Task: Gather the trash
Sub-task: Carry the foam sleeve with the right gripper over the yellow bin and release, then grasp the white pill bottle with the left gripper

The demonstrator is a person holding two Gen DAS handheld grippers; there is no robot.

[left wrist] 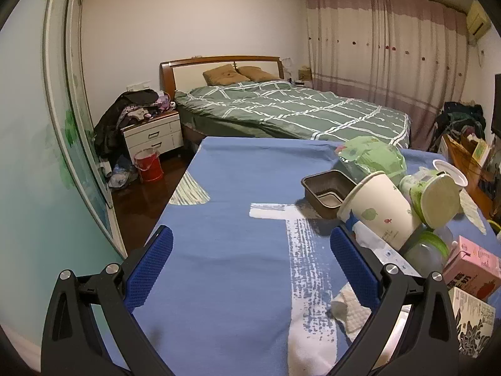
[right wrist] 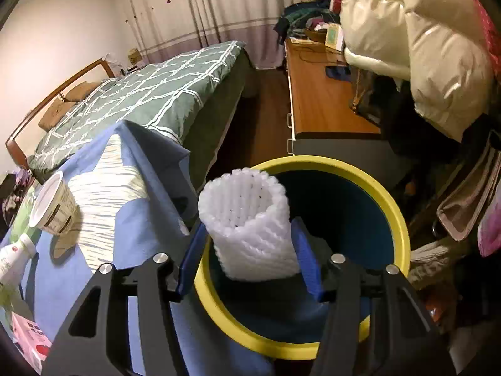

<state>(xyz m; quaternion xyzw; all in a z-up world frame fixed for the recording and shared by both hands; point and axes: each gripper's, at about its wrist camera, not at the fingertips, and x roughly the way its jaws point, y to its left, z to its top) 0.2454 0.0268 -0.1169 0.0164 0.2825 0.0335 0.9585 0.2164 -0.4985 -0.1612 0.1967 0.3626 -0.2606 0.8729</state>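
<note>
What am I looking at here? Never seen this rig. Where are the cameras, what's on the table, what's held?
There is no robot arm. A person carries a two-finger gripper in each hand, and each gripper has a fisheye camera looking forward along its black arms and blue pads.

The left wrist picture shows the left gripper wide open and empty above a table under a blue cloth. On the cloth lie a tipped paper cup, a brown tray, a green bag, a pink carton and a crumpled tissue.

The right wrist picture shows the right gripper over a yellow-rimmed bin beside the table. A white foam net sleeve sits between its pads, but they look parted rather than squeezing it.
</note>
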